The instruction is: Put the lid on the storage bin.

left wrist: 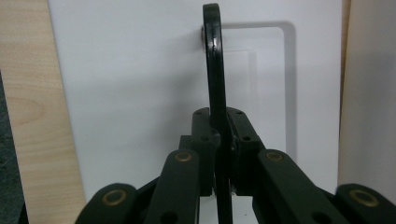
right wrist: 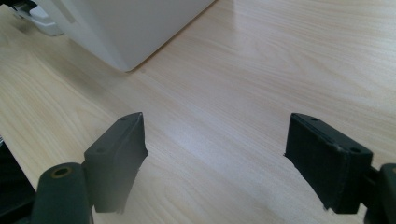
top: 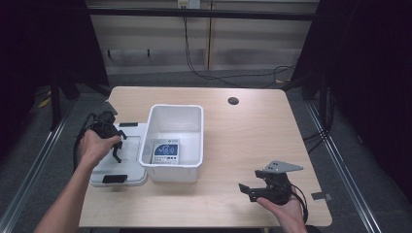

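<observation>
A white lid (top: pixel 130 167) lies flat on the table, left of an open white bin (top: pixel 176 107). My left gripper (top: pixel 116 153) hangs over the lid's middle, pointing down. In the left gripper view it (left wrist: pixel 223 140) is shut on a thin black curved handle (left wrist: pixel 214 70) that stands on edge above the lid (left wrist: pixel 130 93). My right gripper (top: pixel 245 190) rests low near the table's front right, open, with bare wood between its jaws (right wrist: pixel 215 154). The bin's corner (right wrist: pixel 126 28) lies ahead of it.
A printed blue-and-white card (top: pixel 166 151) lies inside the bin. Black latches sit at the lid's near end (top: pixel 114 178) and far end (top: pixel 128 124). A round cable hole (top: pixel 233 101) is at the table's back. Bare wood stretches right of the bin.
</observation>
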### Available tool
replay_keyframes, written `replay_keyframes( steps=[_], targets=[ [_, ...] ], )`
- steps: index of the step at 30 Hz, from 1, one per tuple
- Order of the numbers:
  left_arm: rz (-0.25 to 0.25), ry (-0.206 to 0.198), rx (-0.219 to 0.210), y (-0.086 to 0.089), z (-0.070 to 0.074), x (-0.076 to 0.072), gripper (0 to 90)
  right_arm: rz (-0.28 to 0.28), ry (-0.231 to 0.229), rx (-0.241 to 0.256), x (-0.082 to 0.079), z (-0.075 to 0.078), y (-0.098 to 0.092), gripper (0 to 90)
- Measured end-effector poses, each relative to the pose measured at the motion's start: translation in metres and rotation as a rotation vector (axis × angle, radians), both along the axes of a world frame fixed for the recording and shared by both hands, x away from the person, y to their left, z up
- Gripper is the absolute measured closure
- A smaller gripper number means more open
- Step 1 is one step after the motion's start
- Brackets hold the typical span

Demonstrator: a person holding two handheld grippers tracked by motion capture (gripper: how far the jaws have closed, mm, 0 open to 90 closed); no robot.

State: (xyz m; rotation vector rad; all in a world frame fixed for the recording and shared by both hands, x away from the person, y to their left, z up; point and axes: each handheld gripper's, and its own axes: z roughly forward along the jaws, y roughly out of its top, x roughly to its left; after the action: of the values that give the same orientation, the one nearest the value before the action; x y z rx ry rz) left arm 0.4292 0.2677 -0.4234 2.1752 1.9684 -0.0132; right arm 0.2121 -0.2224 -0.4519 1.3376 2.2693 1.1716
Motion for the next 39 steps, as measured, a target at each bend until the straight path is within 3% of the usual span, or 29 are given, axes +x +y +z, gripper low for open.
replay_keyframes(
  steps=[6, 10, 29, 39],
  targets=[
    [0.001, -0.021, 0.021, 0.003, 0.002, -0.001, 84.6, -0.001, 0.006, 0.006, 0.0, 0.0, -0.001, 19.1],
    [-0.004, -0.014, 0.009, 0.004, 0.003, -0.002, 84.6, 0.003, 0.008, 0.006, 0.001, -0.001, 0.0, 19.1],
    [-0.033, -0.02, -0.022, 0.015, 0.03, -0.012, 84.6, -0.002, 0.018, 0.011, 0.001, 0.0, -0.001, 18.7],
    [-0.063, -0.03, -0.009, 0.019, 0.045, -0.017, 84.6, -0.002, 0.009, 0.015, 0.001, 0.0, -0.002, 16.7]
  ],
)
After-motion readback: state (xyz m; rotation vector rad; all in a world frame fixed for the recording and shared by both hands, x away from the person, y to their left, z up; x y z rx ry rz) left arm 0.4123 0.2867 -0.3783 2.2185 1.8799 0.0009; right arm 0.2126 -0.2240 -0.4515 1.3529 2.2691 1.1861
